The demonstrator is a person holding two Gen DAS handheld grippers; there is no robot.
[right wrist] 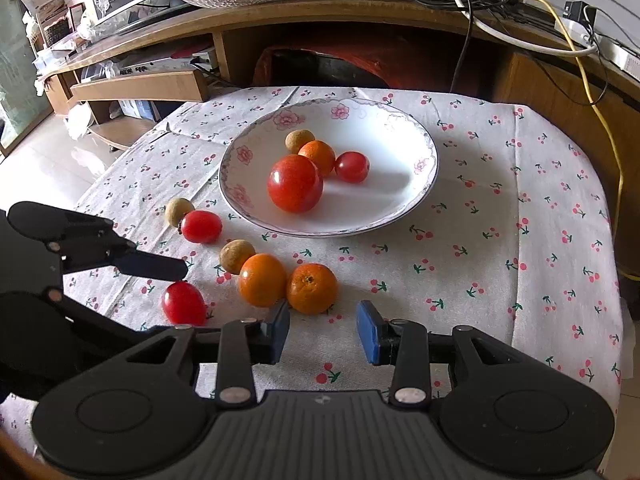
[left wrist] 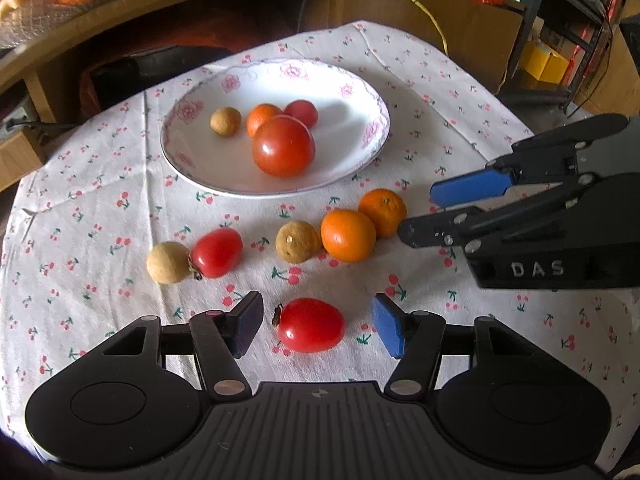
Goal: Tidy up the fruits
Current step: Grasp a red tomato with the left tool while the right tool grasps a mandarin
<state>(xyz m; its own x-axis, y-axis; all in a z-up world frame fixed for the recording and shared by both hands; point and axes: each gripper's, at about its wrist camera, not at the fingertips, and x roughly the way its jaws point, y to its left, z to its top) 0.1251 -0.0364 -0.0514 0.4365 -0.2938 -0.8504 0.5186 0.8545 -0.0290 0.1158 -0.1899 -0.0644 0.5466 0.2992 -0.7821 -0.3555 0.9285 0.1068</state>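
The worktop (right wrist: 500, 248), covered in a white cherry-print cloth, is dropping away at its far edge toward a wooden shelf unit (right wrist: 360, 16) and at its left edge toward a pale tiled floor (right wrist: 36, 168). Its right half is lying bare, giving the most open room.

The white floral-rimmed plate (left wrist: 360, 80) is sitting toward the far middle, holding a large red tomato (left wrist: 283, 146), a small orange (left wrist: 262, 117), a small red cherry tomato (left wrist: 303, 113) and a tan round longan (left wrist: 225, 121).

The left gripper (left wrist: 316, 326) is hovering low with its jaws spread either side of a loose red cherry tomato (left wrist: 311, 325), not touching it. Beyond it a row is lying on the cloth: a tan longan (left wrist: 167, 262) touching another red cherry tomato (left wrist: 217, 252), then a brownish longan (left wrist: 297, 241) beside two oranges (left wrist: 349, 235) (left wrist: 383, 212) that are touching.

The right gripper (right wrist: 323, 330) is hanging with jaws spread just short of the nearer orange, with nothing between them.
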